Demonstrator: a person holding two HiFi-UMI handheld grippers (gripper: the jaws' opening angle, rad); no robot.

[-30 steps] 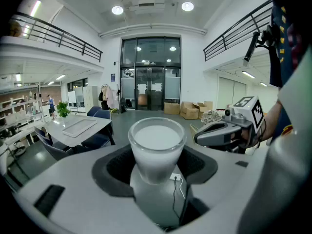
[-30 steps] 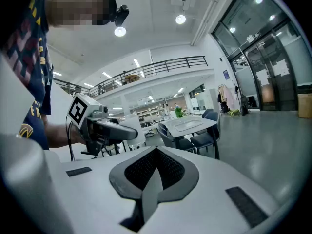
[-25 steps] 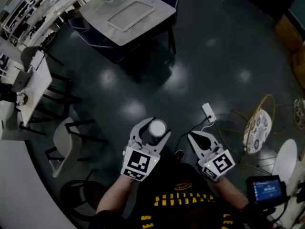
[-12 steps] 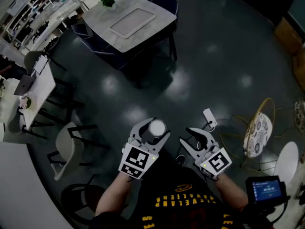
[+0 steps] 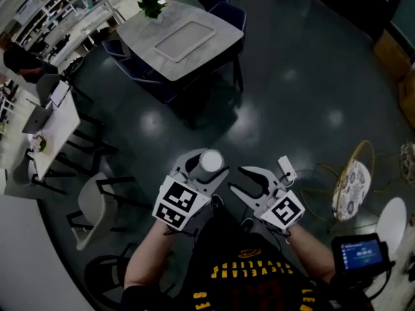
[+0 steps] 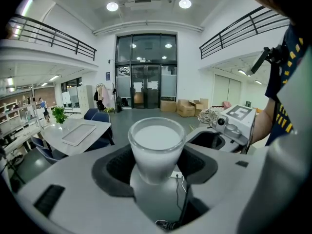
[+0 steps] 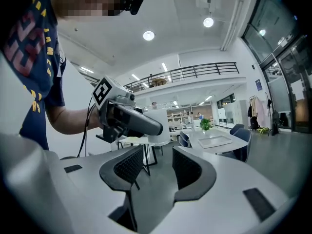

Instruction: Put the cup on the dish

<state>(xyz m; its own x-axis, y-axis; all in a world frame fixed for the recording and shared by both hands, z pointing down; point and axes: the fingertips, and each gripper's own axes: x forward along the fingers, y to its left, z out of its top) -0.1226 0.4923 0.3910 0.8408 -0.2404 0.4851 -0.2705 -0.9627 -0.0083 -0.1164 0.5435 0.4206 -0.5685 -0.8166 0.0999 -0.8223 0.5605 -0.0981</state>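
Note:
A white frosted cup (image 5: 211,161) stands upright between the jaws of my left gripper (image 5: 202,166), which is shut on it. From the left gripper view the cup (image 6: 156,147) fills the middle, with both jaws pressed against its lower part. Beside it on the right, my right gripper (image 5: 240,181) has its jaws opening and nothing lies between them. In the right gripper view the gap (image 7: 158,172) is bare, and the left gripper (image 7: 127,117) with the cup (image 7: 159,129) shows beyond it. A flat pale tray (image 5: 187,39) lies on the grey table (image 5: 224,18) far ahead.
Dark chairs (image 5: 228,10) surround the grey table, and a potted plant (image 5: 152,5) stands on it. A white chair (image 5: 87,206) is at my left and a patterned chair (image 5: 350,173) at my right. A white power strip (image 5: 286,168) lies on the dark floor.
The right gripper's jaws have gone from shut to apart. Both grippers have moved a little forward and left, and the grey table has come nearer in view.

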